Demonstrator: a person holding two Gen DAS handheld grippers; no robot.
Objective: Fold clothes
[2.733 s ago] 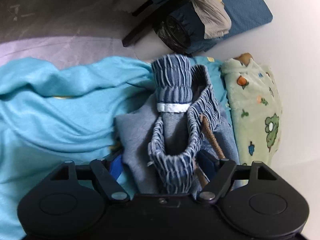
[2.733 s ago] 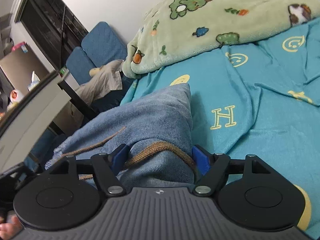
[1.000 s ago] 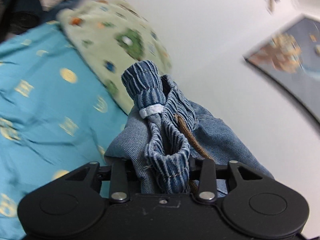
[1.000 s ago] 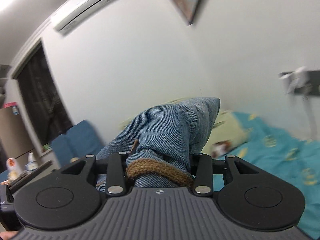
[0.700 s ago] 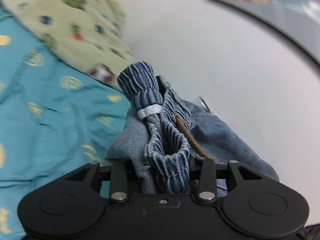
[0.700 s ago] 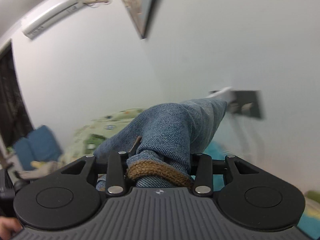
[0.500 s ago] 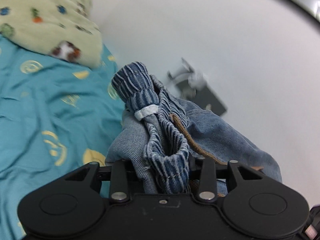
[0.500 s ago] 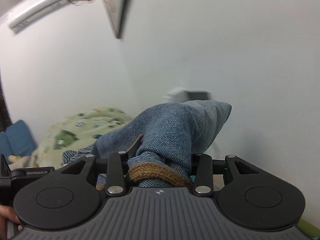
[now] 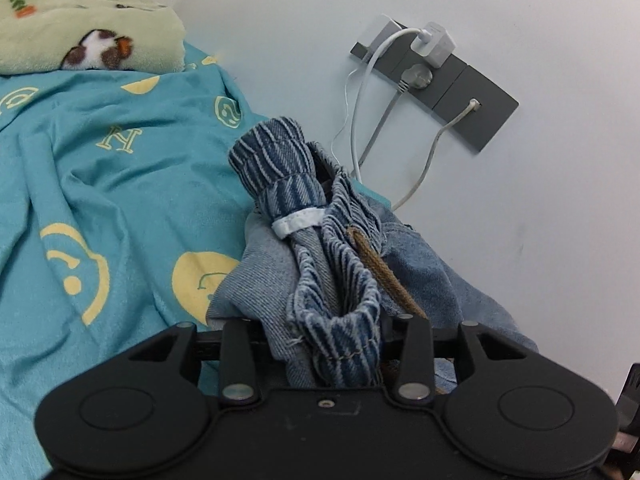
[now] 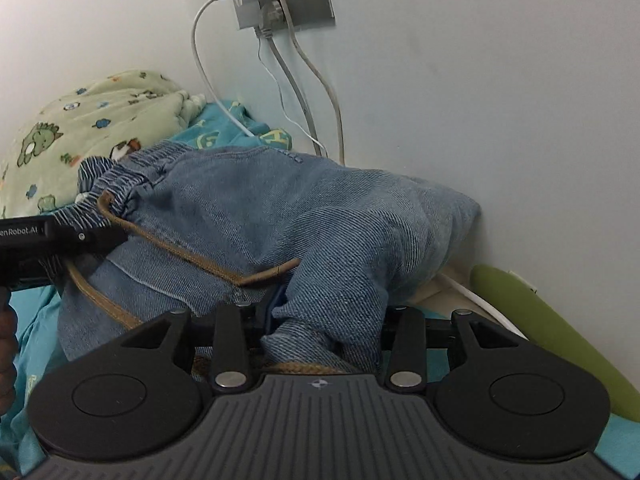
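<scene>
A pair of blue denim jeans [image 9: 420, 260] with a striped elastic waistband [image 9: 280, 160] and a brown drawstring [image 9: 380, 268] is bunched on the teal bedsheet [image 9: 120, 200], close to the wall. My left gripper [image 9: 332, 320] grips the gathered waistband; its jaws are opening a little with the cloth still pressed between them. In the right wrist view the jeans [image 10: 320, 208] lie spread against the wall. My right gripper [image 10: 320, 320] is shut on a fold of denim and drawstring. My left gripper [image 10: 60, 240] shows at that view's left edge.
A green patterned blanket [image 9: 80, 20] lies heaped at the far end of the bed. A grey wall socket [image 9: 436, 80] with a white charger and hanging cables [image 10: 304, 80] sits just above the jeans. A green object [image 10: 560, 320] lies along the wall at right.
Both grippers have come down with the jeans, swinging from the bare wall towards the bed. The jeans now rest on the sheet under the socket.
</scene>
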